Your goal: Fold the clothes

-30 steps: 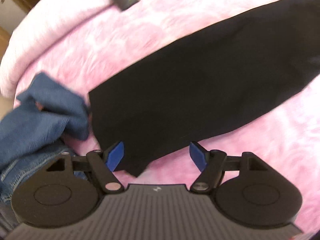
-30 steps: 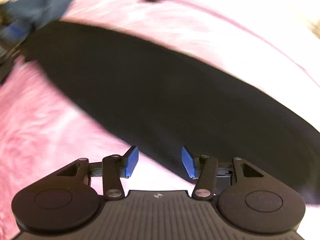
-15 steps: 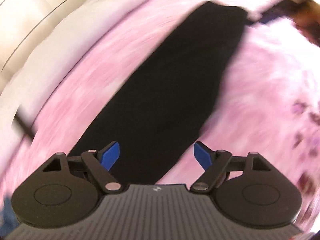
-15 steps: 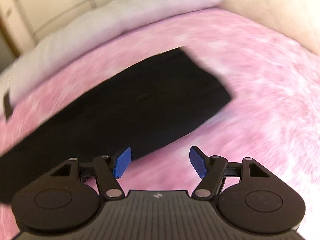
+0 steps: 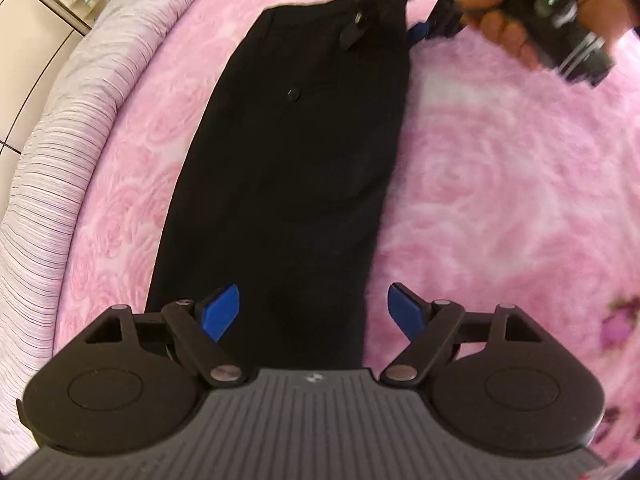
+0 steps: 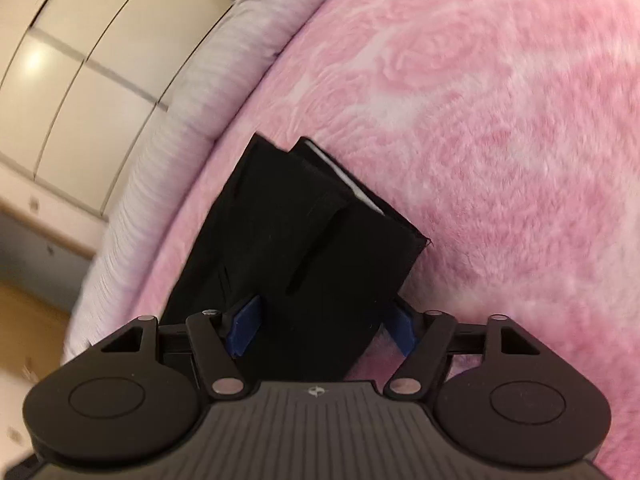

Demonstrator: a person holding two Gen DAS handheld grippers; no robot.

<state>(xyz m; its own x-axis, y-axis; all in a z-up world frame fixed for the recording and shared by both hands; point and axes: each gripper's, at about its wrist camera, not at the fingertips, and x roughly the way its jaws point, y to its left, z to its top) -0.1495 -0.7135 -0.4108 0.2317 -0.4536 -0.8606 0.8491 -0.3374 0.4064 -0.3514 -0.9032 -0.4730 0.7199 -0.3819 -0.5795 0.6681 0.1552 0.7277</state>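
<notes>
Both grippers, left gripper (image 5: 312, 312) and right gripper (image 6: 322, 328), straddle black trousers (image 5: 288, 168).

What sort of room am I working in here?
Most likely a bedroom: black trousers lie on a bed's pink rose-patterned blanket, striped bedding runs along its edge, and cream cupboard doors stand beyond.

A bed carries everything, spread with a fluffy pink rose-patterned blanket (image 5: 500, 184). Black trousers (image 5: 288, 184) lie flat and lengthwise on the blanket, near its pale striped edge (image 5: 60, 152).
</notes>
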